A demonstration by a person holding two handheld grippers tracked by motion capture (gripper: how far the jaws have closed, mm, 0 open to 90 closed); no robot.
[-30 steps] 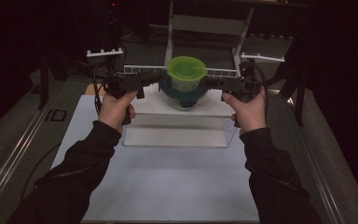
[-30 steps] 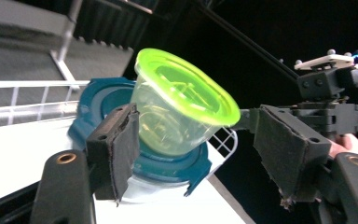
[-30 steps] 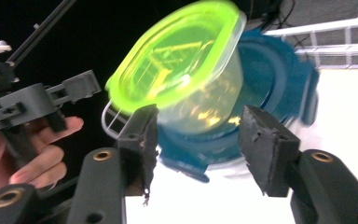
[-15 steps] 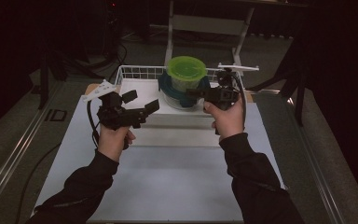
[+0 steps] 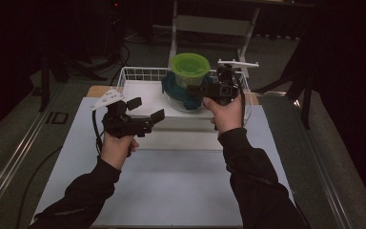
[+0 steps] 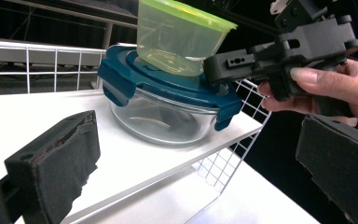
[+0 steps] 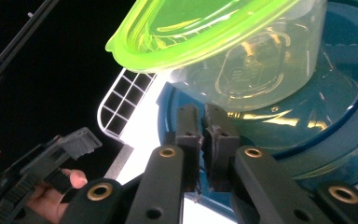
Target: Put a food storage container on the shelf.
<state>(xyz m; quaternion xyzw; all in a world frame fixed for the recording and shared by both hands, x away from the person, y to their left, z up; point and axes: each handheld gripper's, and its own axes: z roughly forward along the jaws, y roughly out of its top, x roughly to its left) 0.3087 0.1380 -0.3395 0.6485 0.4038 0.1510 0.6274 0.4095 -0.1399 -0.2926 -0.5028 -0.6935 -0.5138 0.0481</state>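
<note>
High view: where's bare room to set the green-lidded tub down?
Free: the white mat between the forearms, and the tray's white floor left of the blue-lidded glass bowl. Crowded: the tray's right side, where the tub sits beside the right gripper.

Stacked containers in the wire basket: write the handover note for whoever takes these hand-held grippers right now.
Left hand-held gripper: open, holding nothing, raised over the white mat in front of the wire basket, jaws pointing toward the containers.
Right hand-held gripper: jaws shut at the rim of the blue lid; whether they pinch a clip cannot be told.
Things: glass container with the blue lid stands on the white shelf in the basket; the green-lidded tub sits on top of it.
Done: nothing visibly removed or opened.
Left: probably lifting the tub off and unclipping the blue lid.
</note>
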